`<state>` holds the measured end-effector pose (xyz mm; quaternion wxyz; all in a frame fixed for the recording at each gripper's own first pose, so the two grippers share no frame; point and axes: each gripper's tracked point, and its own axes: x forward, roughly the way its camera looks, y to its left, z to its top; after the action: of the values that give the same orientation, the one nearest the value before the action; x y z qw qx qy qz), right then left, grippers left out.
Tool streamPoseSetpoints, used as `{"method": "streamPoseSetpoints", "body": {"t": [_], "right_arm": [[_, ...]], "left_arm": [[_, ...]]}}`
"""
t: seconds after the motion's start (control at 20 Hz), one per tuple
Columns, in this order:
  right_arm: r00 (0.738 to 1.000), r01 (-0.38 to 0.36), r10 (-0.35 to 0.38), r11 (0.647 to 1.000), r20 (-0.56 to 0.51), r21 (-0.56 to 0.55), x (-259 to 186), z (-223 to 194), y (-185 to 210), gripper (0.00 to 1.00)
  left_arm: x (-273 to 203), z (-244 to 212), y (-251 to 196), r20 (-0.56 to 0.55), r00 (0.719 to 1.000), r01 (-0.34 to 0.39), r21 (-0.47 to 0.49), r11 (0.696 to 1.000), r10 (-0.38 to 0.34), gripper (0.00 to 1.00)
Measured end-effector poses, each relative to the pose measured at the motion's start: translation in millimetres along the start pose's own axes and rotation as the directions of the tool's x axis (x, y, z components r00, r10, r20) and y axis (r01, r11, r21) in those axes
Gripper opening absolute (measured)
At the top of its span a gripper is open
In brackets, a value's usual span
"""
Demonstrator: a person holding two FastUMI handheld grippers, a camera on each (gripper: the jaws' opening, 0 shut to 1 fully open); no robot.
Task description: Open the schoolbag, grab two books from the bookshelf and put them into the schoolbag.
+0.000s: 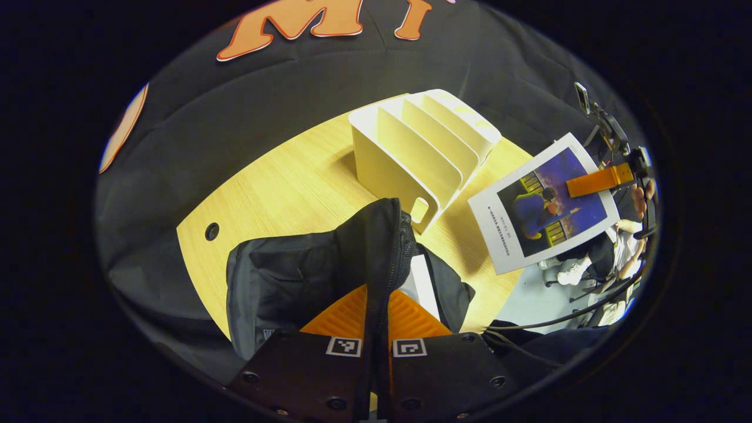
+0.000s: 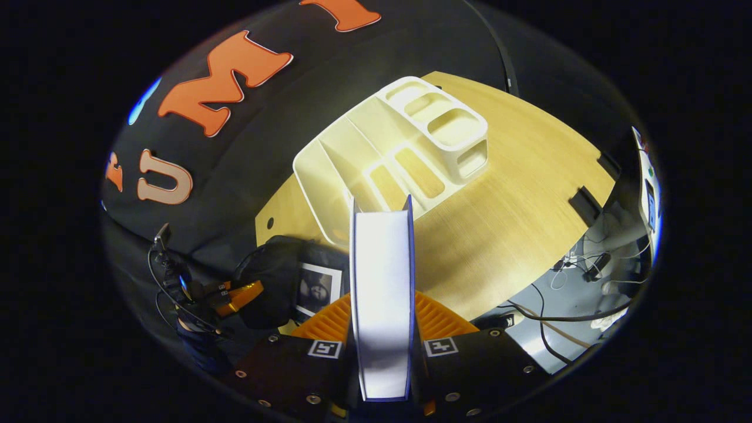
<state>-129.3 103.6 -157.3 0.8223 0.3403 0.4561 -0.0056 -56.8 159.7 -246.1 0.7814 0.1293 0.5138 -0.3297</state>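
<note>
The black schoolbag [image 1: 276, 282] lies on the wooden table [image 1: 294, 188]. My left gripper [image 1: 379, 294] is shut on the bag's zippered flap [image 1: 385, 235] and holds it up. A white-edged book [image 1: 422, 283] sits in the bag's opening; in the right gripper view it shows a picture cover [image 2: 314, 288] inside the schoolbag [image 2: 267, 282]. My right gripper [image 2: 382, 299] is shut on a second book [image 2: 382, 276], seen edge-on, blue covers around white pages. From the left gripper view this book [image 1: 546, 211] hangs right of the bag, with the right gripper [image 1: 599, 181] on its top edge.
The white bookshelf [image 1: 423, 147], its slots empty, stands on the table behind the bag, also seen as the bookshelf [image 2: 393, 147] from the right. Cables [image 2: 558, 317] lie on the floor beyond the table's right edge. A person's legs and shoes [image 1: 573, 273] are below the held book.
</note>
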Motion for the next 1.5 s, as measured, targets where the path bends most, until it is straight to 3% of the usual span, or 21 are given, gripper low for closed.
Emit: {"method": "streamPoseSetpoints", "body": {"t": [0.3, 0.55, 1.05, 1.3, 1.5], "right_arm": [[0.986, -0.167, 0.166, 0.984, 0.030, 0.066, 20, -30, 34, 0.36], [0.959, -0.278, 0.266, 0.953, 0.102, 0.123, 33, -30, 56, 0.36], [0.921, -0.390, 0.379, 0.903, 0.094, 0.179, 90, -56, 96, 0.36], [0.890, -0.454, 0.449, 0.858, 0.081, 0.240, 130, -73, 131, 0.36], [0.880, -0.473, 0.467, 0.845, 0.087, 0.248, 151, -81, 145, 0.36]], "left_arm": [[-1, 3, 1, 0.026, 1.000, -0.009, -0.005, 1.000, 0.009, 0.06], [-2, 2, 2, 0.044, 0.999, -0.030, -0.041, 0.999, 0.032, 0.05], [-1, 7, 2, 0.071, 0.997, -0.040, -0.041, 0.998, 0.043, 0.06], [2, 10, -8, 0.064, 0.997, -0.050, -0.026, 0.998, 0.051, 0.05], [-1, 15, -13, 0.070, 0.996, -0.052, -0.019, 0.998, 0.053, 0.05]]}}
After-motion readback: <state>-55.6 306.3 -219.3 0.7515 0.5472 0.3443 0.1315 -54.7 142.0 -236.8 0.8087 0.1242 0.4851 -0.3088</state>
